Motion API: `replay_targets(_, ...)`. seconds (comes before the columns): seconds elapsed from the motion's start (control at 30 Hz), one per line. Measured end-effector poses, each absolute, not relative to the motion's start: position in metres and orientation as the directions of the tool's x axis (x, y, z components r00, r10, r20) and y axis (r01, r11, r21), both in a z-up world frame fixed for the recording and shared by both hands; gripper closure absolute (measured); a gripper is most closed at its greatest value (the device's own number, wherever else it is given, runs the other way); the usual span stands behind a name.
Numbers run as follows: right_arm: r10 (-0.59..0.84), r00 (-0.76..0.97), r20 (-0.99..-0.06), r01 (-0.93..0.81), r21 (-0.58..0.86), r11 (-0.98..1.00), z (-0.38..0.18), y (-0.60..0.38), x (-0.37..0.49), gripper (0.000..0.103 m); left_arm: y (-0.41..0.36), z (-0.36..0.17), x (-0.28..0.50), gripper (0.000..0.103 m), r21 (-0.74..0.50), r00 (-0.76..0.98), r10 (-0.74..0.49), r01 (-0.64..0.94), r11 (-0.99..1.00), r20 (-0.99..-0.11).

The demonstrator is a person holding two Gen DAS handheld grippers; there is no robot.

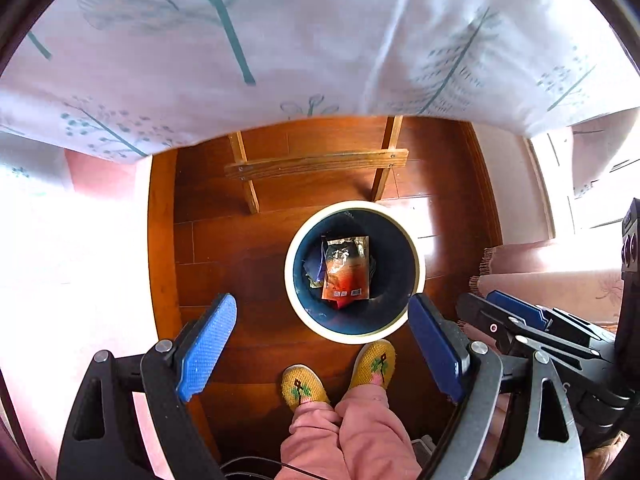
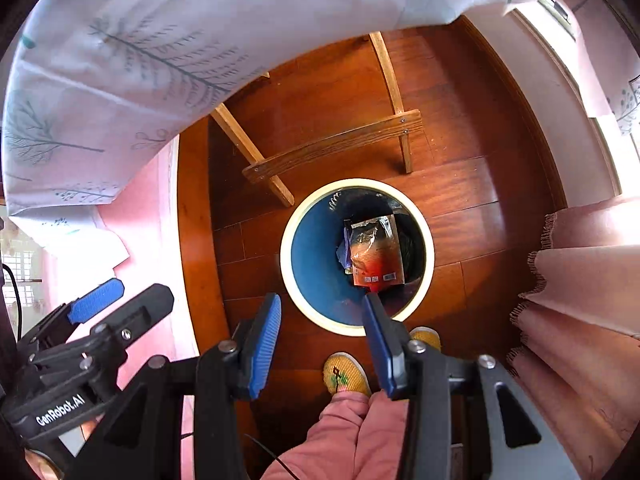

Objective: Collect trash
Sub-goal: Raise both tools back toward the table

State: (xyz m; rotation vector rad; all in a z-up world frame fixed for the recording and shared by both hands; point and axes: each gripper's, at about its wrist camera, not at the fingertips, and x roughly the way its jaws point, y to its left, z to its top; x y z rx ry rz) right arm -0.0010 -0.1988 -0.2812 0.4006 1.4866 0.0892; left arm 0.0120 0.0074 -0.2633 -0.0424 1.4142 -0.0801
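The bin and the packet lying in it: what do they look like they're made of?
The bin looks like smooth moulded plastic: a cream rim with an even sheen and a dark blue inside. The packet looks like glossy printed foil or plastic film: it is crinkled, throws bright glints near its silvery top and carries barcodes on its red lower part. Neither can be confirmed from looks alone.

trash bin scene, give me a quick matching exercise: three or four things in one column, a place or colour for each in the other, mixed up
Things:
1. snack wrapper
2. trash bin
3. slippers
4. tablecloth

Descriptions:
a. yellow, on the person's feet
b. white rim, dark blue inside
c. pale with a tree print, hanging over the table's edge
d. orange-red, lying inside the bin

Pairs: 1-d, 2-b, 3-a, 4-c
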Motion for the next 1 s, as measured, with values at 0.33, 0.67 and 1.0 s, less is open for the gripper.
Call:
replay_targets(0.33, 0.346, 0.155, -0.925, 0.118, 0.365, 0.924, -0.147, -0.209, -0.019, 0.060, 0.019, -0.117, -0.009, 0.017, -0.030, 0.279, -0.032, 0.010, 0.999, -0.960)
replay_targets(0.67, 0.421, 0.270, -0.866, -0.073, 0.418, 0.906, -0.035, -0.201, 0.001, 0.060, 0.020, 0.003, -0.014, 0.017, 0.042, 0.439, 0.073, -0.080, 0.996, -0.896)
replay_targets(1.0, 0.446, 0.353, -0.822, -0.182, 0.408, 0.895, 0.014, -0.186, 0.049, 0.060, 0.026, 0.057, 0.017, 0.017, 0.054, 0.522, 0.117, -0.134, 0.989, -0.845)
